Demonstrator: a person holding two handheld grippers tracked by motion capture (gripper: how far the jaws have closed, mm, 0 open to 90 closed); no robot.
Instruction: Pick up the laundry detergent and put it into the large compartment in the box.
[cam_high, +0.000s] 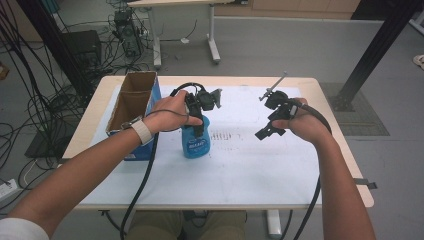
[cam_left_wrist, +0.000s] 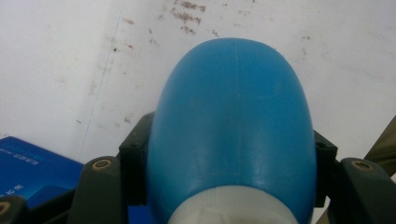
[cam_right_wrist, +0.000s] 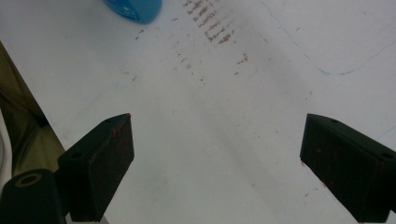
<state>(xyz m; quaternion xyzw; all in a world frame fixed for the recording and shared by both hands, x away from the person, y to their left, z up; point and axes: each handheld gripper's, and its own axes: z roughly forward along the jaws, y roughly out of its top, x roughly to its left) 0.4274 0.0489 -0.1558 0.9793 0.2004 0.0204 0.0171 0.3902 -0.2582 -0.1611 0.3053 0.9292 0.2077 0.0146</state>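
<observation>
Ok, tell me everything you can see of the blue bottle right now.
The blue bottle looks like smooth plastic, with a rounded body, a white collar at its neck and a label with white lettering. It stands upright on the white table cover, beside the cardboard box. The left gripper is clamped on its upper part, one jaw on each side.

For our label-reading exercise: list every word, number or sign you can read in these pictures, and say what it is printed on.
Nothing can be read with certainty.
Blue bottle: a white label with dark lettering, too blurred to read.
Blue box: small pale print on its side, too small to read.
White table cover: reddish smudges and a thin blue line, no writing.
</observation>
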